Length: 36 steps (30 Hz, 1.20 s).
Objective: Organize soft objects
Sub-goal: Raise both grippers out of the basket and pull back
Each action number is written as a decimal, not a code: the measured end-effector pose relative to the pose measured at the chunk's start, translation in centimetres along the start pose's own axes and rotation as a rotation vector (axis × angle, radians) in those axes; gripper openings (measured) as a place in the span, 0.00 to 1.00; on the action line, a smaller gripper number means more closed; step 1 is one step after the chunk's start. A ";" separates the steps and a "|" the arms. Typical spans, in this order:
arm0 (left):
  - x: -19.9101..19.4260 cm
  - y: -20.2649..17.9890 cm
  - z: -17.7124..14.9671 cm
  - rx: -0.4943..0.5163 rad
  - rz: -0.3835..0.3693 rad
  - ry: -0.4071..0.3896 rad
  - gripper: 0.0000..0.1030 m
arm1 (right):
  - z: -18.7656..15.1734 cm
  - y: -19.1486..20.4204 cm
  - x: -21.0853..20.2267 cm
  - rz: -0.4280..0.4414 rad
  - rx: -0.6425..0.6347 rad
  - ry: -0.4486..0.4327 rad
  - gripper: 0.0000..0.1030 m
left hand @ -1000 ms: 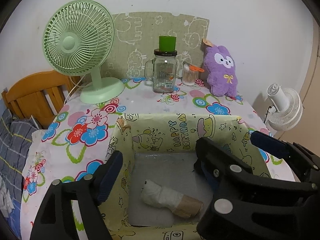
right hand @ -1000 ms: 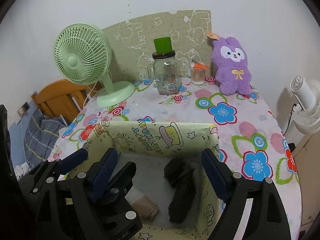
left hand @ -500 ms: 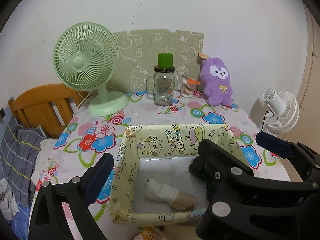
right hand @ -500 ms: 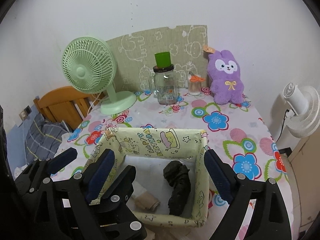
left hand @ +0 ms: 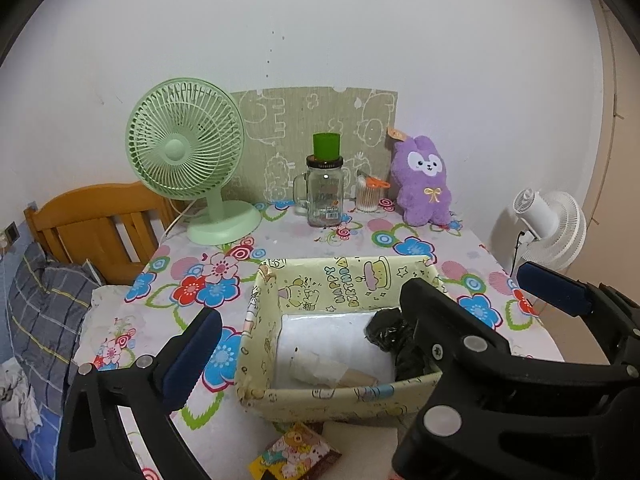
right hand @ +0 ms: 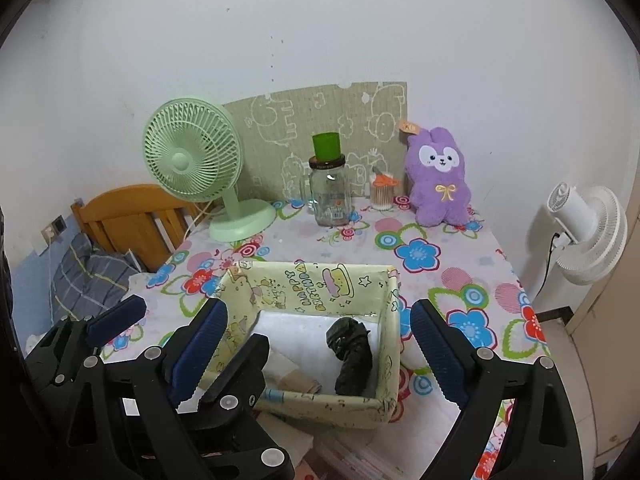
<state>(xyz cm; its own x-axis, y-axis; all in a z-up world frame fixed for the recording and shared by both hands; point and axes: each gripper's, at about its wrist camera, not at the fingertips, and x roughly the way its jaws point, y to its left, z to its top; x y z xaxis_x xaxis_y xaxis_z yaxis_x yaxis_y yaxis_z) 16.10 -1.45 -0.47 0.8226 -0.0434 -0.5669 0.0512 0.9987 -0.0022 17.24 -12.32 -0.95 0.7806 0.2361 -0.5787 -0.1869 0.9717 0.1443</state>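
A yellow cartoon-print box (left hand: 344,288) (right hand: 312,292) sits near the front of the floral table. Inside lie a rolled white-and-beige sock (left hand: 320,370) (right hand: 296,380) and a crumpled black sock (left hand: 388,330) (right hand: 352,356). My left gripper (left hand: 320,344) hovers above and in front of the box. Its jaws are opening with nothing gripped between them. My right gripper (right hand: 318,350) hangs beside it, open wide and empty. The two grippers overlap, so the left one's right finger is hidden. A purple plush rabbit (left hand: 424,184) (right hand: 438,176) leans on the back wall.
At the back stand a green desk fan (left hand: 188,152), a glass jar (left hand: 324,192) with a green cup on it, and a swab pot (left hand: 366,196). A white fan (left hand: 548,224) is off the right edge, a wooden headboard (left hand: 92,224) left. A printed carton (left hand: 296,456) lies below the box.
Both grippers have drawn back and up from the box, which now looks smaller and farther. Both jaws stand wider. The two socks stay in the box.
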 end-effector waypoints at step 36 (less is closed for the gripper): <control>-7.6 -1.8 -6.4 -0.003 0.018 -0.076 1.00 | -6.5 0.6 -8.8 -0.018 -0.038 -0.070 0.92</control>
<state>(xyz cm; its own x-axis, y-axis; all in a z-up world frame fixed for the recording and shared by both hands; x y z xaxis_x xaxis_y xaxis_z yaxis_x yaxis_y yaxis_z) 6.08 -2.72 -1.43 0.8638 -0.0278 -0.5031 0.0350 0.9994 0.0050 6.40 -13.83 -0.94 0.8236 0.2192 -0.5231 -0.1939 0.9756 0.1034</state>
